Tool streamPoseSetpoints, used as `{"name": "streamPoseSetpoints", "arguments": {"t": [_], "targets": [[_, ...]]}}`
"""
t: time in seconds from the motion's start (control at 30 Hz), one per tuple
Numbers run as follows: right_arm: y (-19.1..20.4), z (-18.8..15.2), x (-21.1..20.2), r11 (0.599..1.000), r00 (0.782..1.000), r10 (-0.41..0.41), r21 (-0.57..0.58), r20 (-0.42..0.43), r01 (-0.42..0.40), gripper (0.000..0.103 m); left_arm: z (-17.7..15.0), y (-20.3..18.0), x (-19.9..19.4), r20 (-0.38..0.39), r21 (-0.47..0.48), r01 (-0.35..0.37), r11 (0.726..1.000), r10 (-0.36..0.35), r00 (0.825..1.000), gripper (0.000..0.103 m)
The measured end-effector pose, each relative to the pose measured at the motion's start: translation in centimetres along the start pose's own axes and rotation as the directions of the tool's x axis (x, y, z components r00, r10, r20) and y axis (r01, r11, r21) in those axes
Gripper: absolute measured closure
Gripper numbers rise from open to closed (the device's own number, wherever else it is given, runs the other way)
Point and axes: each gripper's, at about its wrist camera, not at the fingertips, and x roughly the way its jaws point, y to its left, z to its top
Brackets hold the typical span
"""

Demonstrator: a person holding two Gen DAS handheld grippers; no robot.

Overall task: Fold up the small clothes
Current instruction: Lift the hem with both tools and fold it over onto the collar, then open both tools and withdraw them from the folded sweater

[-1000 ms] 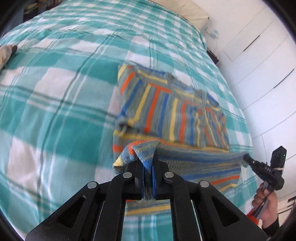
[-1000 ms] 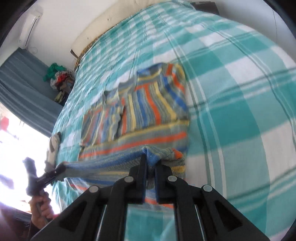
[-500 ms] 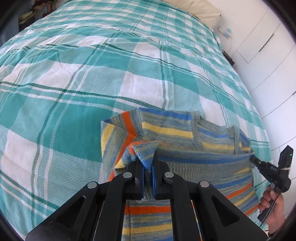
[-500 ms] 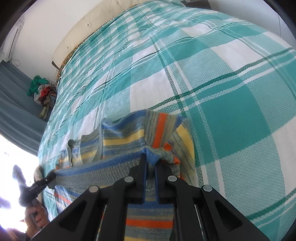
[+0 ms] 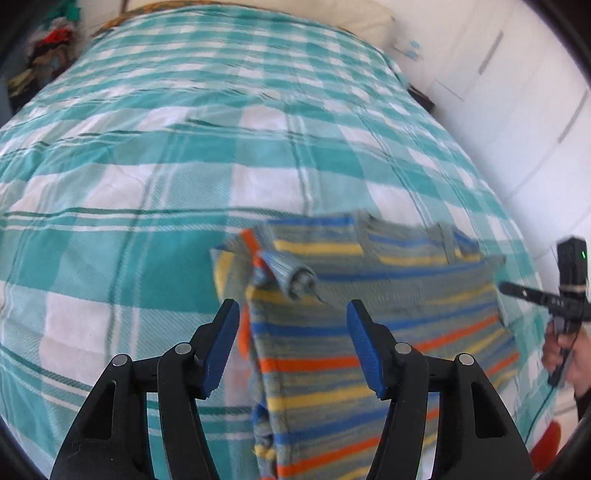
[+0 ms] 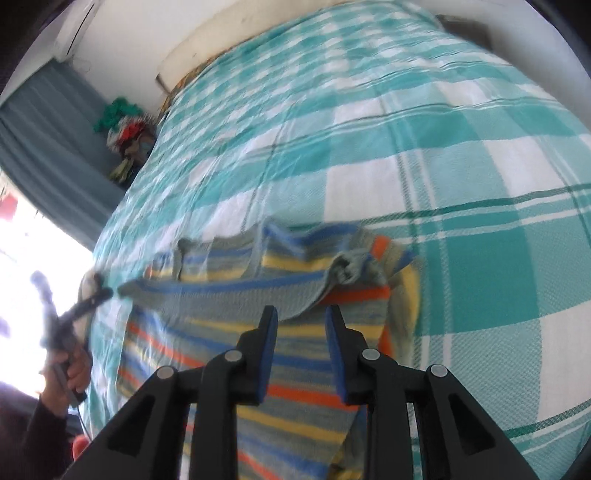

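Tongs, left [image 5: 291, 317] and right [image 6: 301, 325], just opening, released; striped sweater [image 5: 369, 332] label-free.

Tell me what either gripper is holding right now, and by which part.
Nothing. The left gripper and right gripper have just been opening; the striped sweater lies released on the bed.

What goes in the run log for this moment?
left hand-held gripper: just opened, empty | right hand-held gripper: just opened, empty | striped knitted sweater: folded over, released on teal checked bedspread

One striped garment [image 5: 373, 332], one checked bedspread [image 5: 184, 155], two tongs [image 5: 291, 325] [image 6: 301, 321], one pillow [image 5: 332, 14]
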Motion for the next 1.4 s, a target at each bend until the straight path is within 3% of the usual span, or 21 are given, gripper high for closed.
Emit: {"name": "streamPoseSetpoints", "arguments": {"t": [0.07,0.13,0.2,0.3,0.37,0.43,0.5,0.6,0.67,0.77,0.87,0.93,1.0,1.07,1.13,1.17,1.23,1.3,1.4], "targets": [[0.9,0.3,2.9,1.000,0.993,-0.006,-0.017,-0.115,0.004,0.075,-0.6,-2.4,2.4,-0.103,0.094,0.050,0.994,-0.040,0.994,0.042],[1.1,1.7,5.3,0.999,0.991,-0.051,-0.013,-0.124,0.050,0.075,-0.1,-4.0,5.0,-0.136,0.154,0.020,0.988,0.001,0.991,0.042],[1.5,3.7,5.5,0.998,0.998,-0.070,-0.002,-0.002,0.070,0.075,1.8,-4.0,6.2,-0.097,0.110,-0.034,0.993,0.045,0.994,0.043],[1.5,5.5,3.4,0.995,0.977,-0.086,0.060,0.193,0.076,0.075,4.7,-1.7,4.8,0.037,-0.069,-0.054,0.996,0.057,0.998,0.043],[1.8,5.6,1.9,0.996,0.970,-0.070,0.072,0.231,0.055,0.075,5.1,-0.4,3.0,0.100,-0.143,-0.029,0.989,0.044,0.994,0.037],[2.8,5.0,0.8,0.996,0.971,-0.085,-0.004,0.224,0.088,0.075,4.2,-0.3,1.6,0.127,-0.121,-0.027,0.992,0.042,0.991,0.034],[4.3,3.2,0.1,0.985,0.975,-0.105,-0.112,0.196,0.129,0.075,2.0,-1.4,0.6,0.126,-0.047,-0.043,0.998,0.048,0.991,0.034],[6.1,-1.6,-0.2,0.966,0.989,-0.078,-0.236,0.124,0.105,0.075,-3.2,-3.7,0.4,0.070,0.101,-0.037,0.994,0.030,0.997,0.034],[6.0,-5.9,0.4,0.964,0.997,-0.052,-0.259,0.059,0.066,0.070,-7.3,-4.5,1.6,-0.001,0.181,-0.093,0.979,0.095,0.995,0.034],[4.1,-12.2,1.8,0.946,0.985,-0.169,-0.283,-0.025,0.155,0.067,-11.7,-4.3,1.0,0.005,0.247,-0.167,0.955,0.171,0.985,0.035],[4.1,-14.0,-0.8,0.956,0.984,-0.174,-0.234,0.035,0.177,0.067,-12.0,-4.6,-1.5,0.017,0.203,-0.169,0.965,0.169,0.986,0.032],[4.9,-13.9,-2.4,0.966,0.985,-0.145,-0.202,0.098,0.162,0.067,-11.8,-5.4,-2.9,0.073,0.177,-0.154,0.972,0.144,0.987,0.019],[5.4,-13.7,-2.9,0.971,0.981,-0.131,-0.181,0.146,0.157,0.065,-11.5,-6.1,-3.1,0.103,0.142,-0.146,0.979,0.132,0.986,0.012],[5.4,-14.1,-2.0,0.975,0.980,-0.140,-0.153,0.140,0.161,0.060,-11.8,-6.4,-1.9,0.089,0.096,-0.146,0.985,0.138,0.987,0.012],[4.2,-15.4,0.0,0.975,0.980,-0.187,-0.111,0.067,0.194,0.060,-13.2,-6.3,0.2,0.030,0.098,-0.215,0.972,0.213,0.977,0.014],[3.7,-16.4,-0.1,0.978,0.980,-0.184,-0.090,0.070,0.190,0.060,-14.3,-6.1,0.7,0.008,0.112,-0.250,0.962,0.251,0.968,0.014],[4.0,-17.9,-1.6,0.976,0.976,-0.190,-0.083,0.106,0.199,0.060,-16.5,-5.9,-0.7,0.024,0.114,-0.278,0.954,0.277,0.961,0.013],[4.3,-19.4,-2.9,0.972,0.972,-0.217,-0.067,0.088,0.223,0.060,-18.3,-5.5,-2.6,0.010,0.073,-0.266,0.961,0.266,0.964,0.013],[5.0,-21.9,-4.8,0.968,0.960,-0.240,-0.031,0.142,0.247,0.058,-20.0,-4.9,-5.0,0.043,-0.002,-0.280,0.960,0.280,0.959,0.007]]}}
